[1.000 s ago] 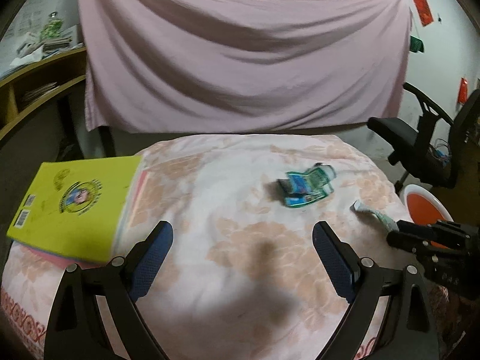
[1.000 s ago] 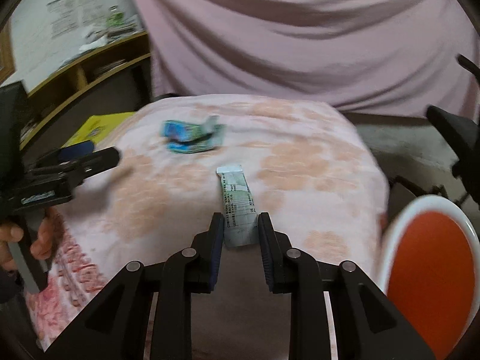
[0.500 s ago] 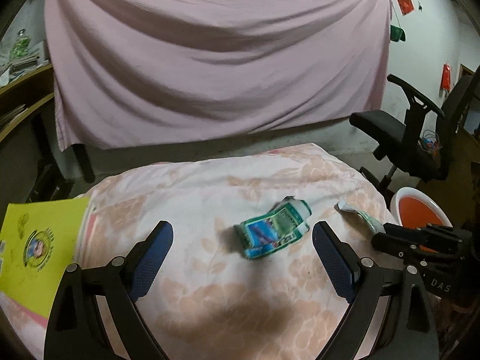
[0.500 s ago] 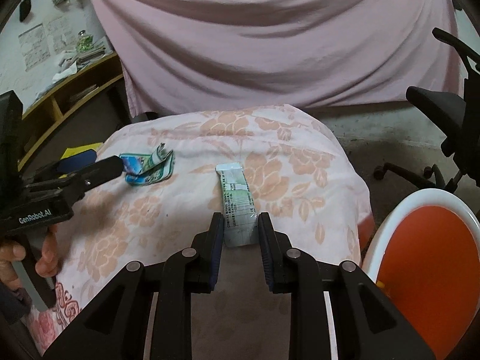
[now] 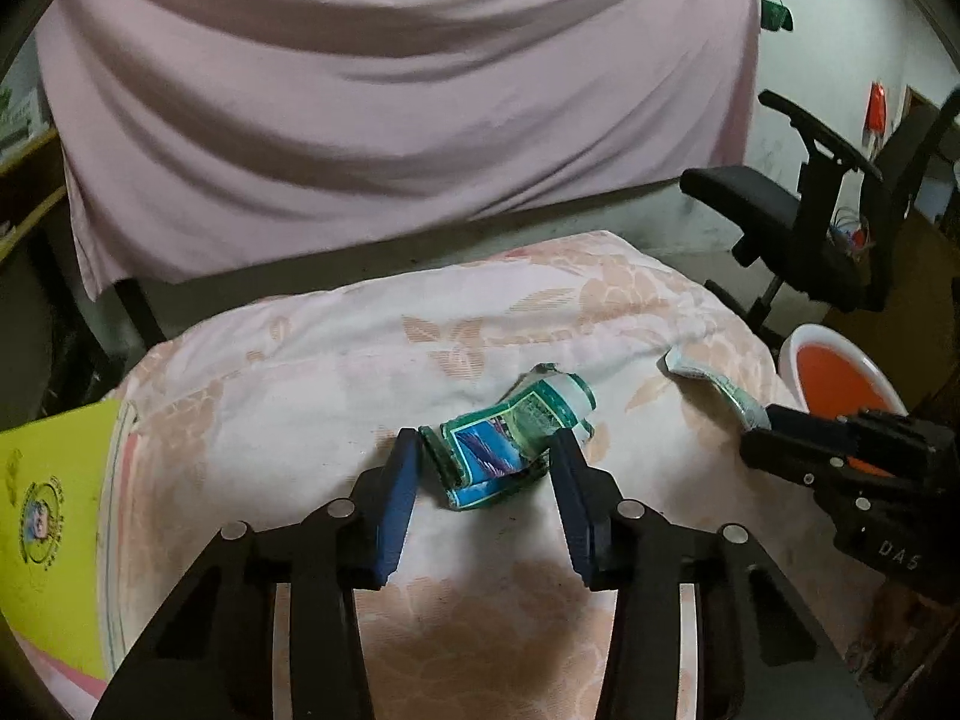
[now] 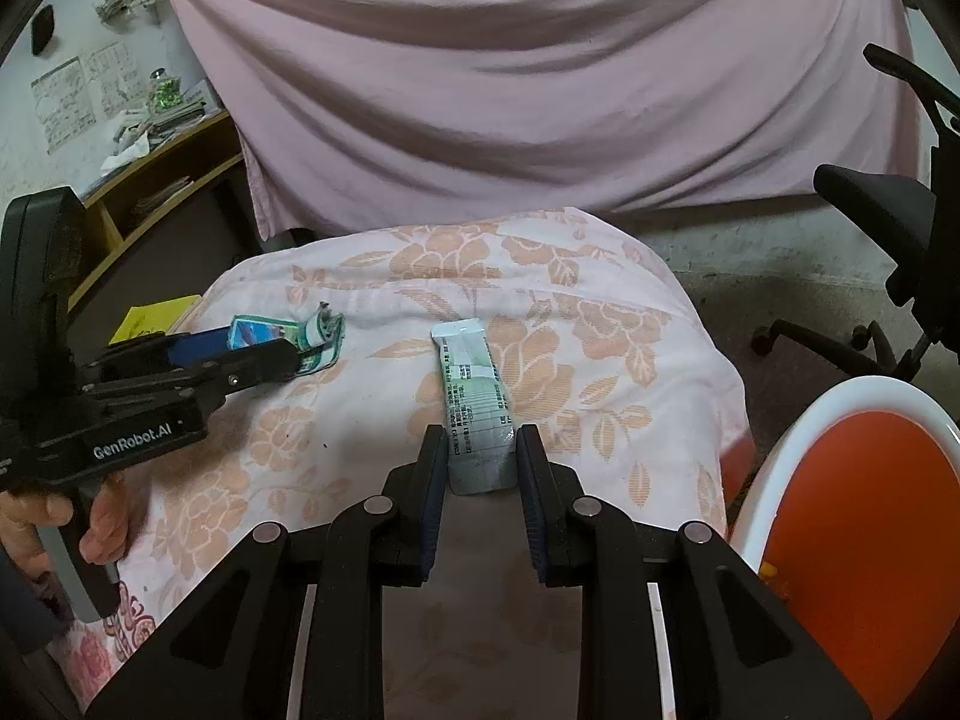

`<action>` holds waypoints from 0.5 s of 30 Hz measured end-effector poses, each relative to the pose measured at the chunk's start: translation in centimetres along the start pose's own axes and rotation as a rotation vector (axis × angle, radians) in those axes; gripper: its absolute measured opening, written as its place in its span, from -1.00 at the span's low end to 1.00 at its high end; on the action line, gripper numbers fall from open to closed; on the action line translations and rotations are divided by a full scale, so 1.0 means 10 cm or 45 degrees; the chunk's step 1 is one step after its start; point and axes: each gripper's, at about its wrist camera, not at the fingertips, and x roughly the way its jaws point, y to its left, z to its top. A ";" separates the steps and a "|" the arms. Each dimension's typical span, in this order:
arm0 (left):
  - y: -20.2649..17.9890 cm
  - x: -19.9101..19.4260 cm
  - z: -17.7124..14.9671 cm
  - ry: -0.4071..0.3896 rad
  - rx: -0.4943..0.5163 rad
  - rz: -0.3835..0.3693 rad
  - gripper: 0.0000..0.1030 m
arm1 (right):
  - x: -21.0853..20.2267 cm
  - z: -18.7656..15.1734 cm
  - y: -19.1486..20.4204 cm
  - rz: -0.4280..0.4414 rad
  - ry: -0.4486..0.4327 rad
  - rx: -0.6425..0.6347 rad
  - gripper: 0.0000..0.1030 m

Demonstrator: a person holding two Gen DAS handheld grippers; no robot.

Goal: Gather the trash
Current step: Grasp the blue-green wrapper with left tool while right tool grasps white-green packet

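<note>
Straddling the crumpled wrapper, left claw is part-spread, pads not yet touching it. Right claw pinches the sachet by its near end; bin sits right of it. Risk: left pads snag the cloth, or the thin sachet slips out.

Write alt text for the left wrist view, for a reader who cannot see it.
The left gripper straddles a crumpled green and blue wrapper on a floral cloth, its blue-padded fingers partly closed around it. To the right, the right gripper holds a pale sachet near an orange bin; a yellow book lies at far left.
</note>
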 end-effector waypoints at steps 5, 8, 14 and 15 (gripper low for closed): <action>0.01 -0.03 -0.04 -0.008 -0.020 0.002 -0.54 | 0.00 0.01 0.00 0.000 -0.002 -0.003 -0.58; 0.01 -0.07 -0.07 -0.021 -0.049 -0.002 -0.61 | 0.00 0.00 0.01 0.000 -0.010 -0.009 -0.58; 0.00 -0.21 -0.11 -0.058 -0.082 -0.014 -0.82 | -0.05 -0.01 0.06 -0.006 -0.040 -0.041 -0.59; 0.00 -0.24 -0.12 -0.062 -0.086 -0.017 -0.84 | -0.07 -0.02 0.07 -0.007 -0.049 -0.047 -0.59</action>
